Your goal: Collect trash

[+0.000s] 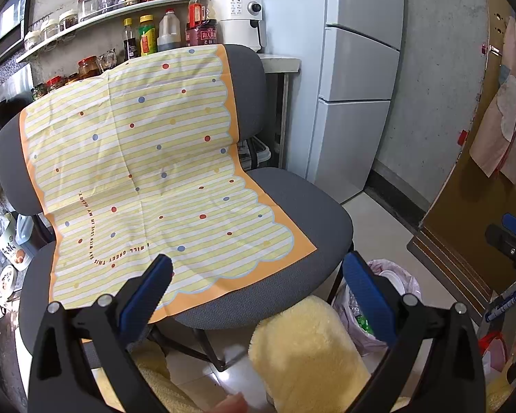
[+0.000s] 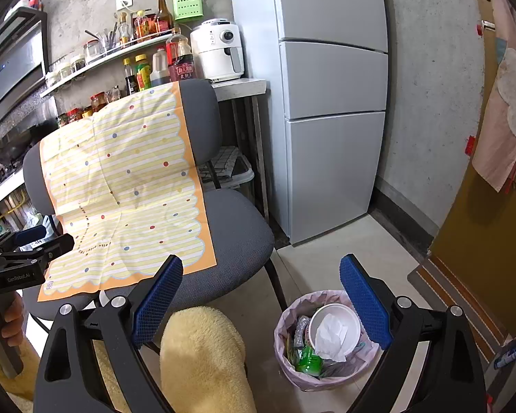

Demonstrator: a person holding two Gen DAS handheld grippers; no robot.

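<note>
A small bin lined with a pale pink bag stands on the floor right of the chair. It holds a white paper bowl with a crumpled tissue, a green bottle and wrappers. My right gripper is open above the floor between chair and bin, nothing between its blue pads. My left gripper is open too, over the front edge of the chair seat, and holds nothing. The bin shows partly behind its right finger. The left gripper's body appears at the left edge of the right wrist view.
A grey chair is draped with a yellow striped dotted cloth. A yellow fluffy-clad knee sits below the grippers. Behind are a white fridge, an air fryer, shelves of bottles and a brown door.
</note>
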